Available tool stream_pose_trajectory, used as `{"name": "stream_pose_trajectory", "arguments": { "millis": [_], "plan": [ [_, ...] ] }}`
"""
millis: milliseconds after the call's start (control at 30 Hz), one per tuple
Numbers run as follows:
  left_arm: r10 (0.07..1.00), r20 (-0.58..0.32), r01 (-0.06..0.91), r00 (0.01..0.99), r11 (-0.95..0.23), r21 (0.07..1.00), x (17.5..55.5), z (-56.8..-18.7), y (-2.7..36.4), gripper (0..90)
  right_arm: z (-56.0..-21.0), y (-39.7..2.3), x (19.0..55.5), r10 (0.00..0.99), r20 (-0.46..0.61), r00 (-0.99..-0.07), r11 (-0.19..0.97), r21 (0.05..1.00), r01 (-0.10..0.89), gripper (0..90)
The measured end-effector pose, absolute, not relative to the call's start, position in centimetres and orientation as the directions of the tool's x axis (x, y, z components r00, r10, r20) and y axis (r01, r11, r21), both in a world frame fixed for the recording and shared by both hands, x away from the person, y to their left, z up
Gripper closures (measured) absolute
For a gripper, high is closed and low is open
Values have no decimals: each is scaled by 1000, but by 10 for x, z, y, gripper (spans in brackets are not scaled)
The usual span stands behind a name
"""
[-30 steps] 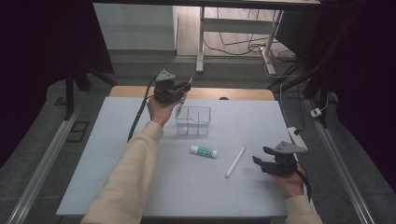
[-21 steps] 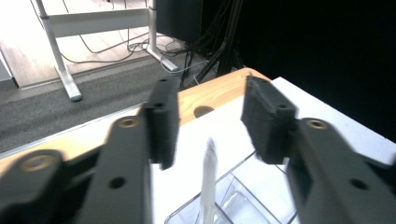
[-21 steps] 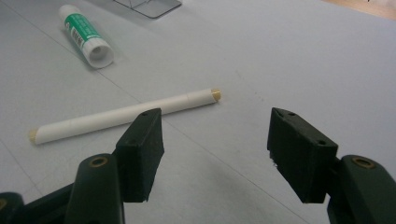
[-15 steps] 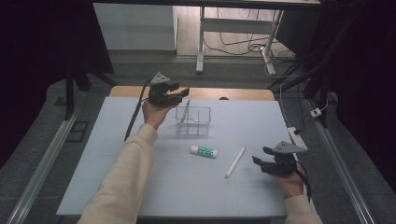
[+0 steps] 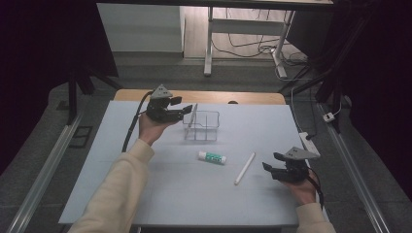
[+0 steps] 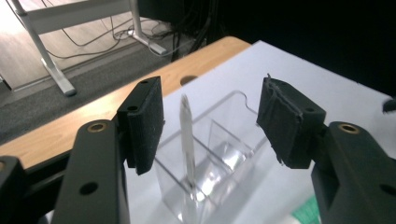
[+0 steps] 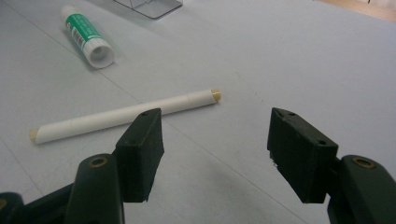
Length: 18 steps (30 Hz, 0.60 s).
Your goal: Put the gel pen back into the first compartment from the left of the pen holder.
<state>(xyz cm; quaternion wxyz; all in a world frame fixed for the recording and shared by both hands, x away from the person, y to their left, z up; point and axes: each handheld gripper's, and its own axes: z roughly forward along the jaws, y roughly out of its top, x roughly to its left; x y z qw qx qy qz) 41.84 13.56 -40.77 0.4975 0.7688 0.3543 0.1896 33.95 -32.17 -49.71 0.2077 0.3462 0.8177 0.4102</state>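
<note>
Clear pen (image 6: 187, 140) standing tilted in the clear organizer (image 5: 202, 126) on the table (image 5: 145, 194). Left hand-held gripper (image 5: 183, 111) just beside it, jaws just opened, off the pen. Right hand-held gripper (image 5: 270, 162) open near white pen (image 5: 244, 168) and glue stick (image 5: 212, 157).

High view looks down the table (image 5: 145, 194) — claw views sit close, sharing it.

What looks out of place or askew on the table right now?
Nothing is spilled or broken. The pen in the clear holder stands slightly tilted against its left wall, between the left tool's open jaws, untouched. A glue stick and a white stick lie loose on the table.
</note>
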Motion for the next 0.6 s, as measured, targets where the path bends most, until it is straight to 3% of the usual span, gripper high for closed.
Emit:
{"name": "stream_pose_trajectory", "arguments": {
  "millis": [600],
  "plan": [
    [729,-33,383,684,-321,866,355,-425,178,374,-495,-323,339,736,-60,-675,419,822,384,354]
  ]
}}
